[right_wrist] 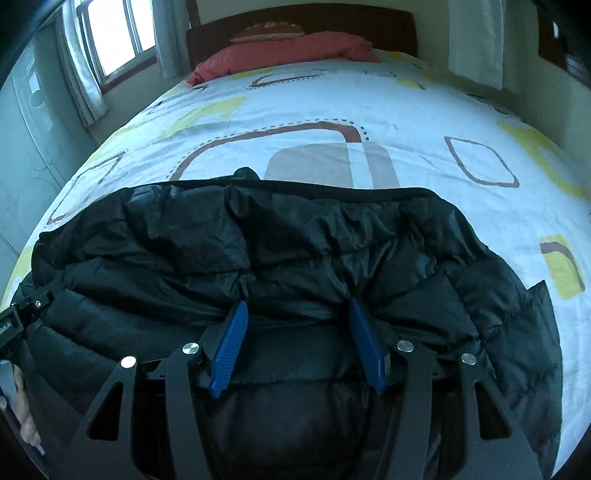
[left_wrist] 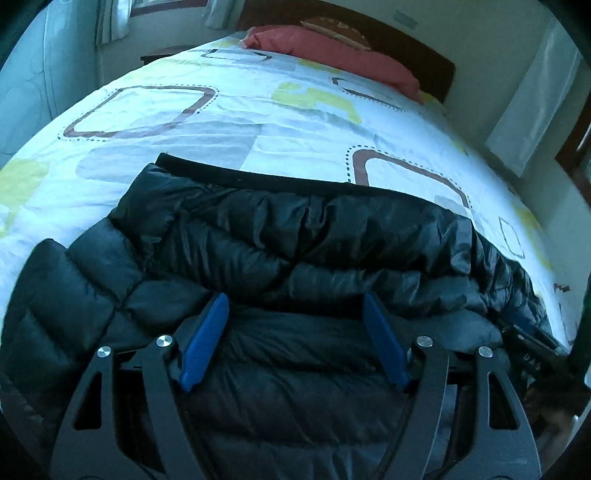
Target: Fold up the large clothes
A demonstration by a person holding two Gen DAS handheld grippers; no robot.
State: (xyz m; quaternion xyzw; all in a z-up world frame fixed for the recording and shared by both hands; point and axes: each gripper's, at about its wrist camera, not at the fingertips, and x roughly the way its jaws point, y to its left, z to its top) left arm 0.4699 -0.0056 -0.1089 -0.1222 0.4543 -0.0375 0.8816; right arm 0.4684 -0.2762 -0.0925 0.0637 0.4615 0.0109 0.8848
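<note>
A black puffer jacket lies spread across the near half of the bed, its flat black hem band along the far edge. In the left wrist view my left gripper points down onto it. Its blue pads stand wide apart, sunk into a puffy panel that fills the gap. In the right wrist view my right gripper grips another padded panel. The fabric puckers around its pads, and the tips are tucked under a fold. The two grippers sit side by side on the jacket.
The bed has a white cover with brown and yellow squares, bare beyond the jacket. A red pillow lies against the dark headboard. A window with curtains is at the left. A hand shows at the lower left.
</note>
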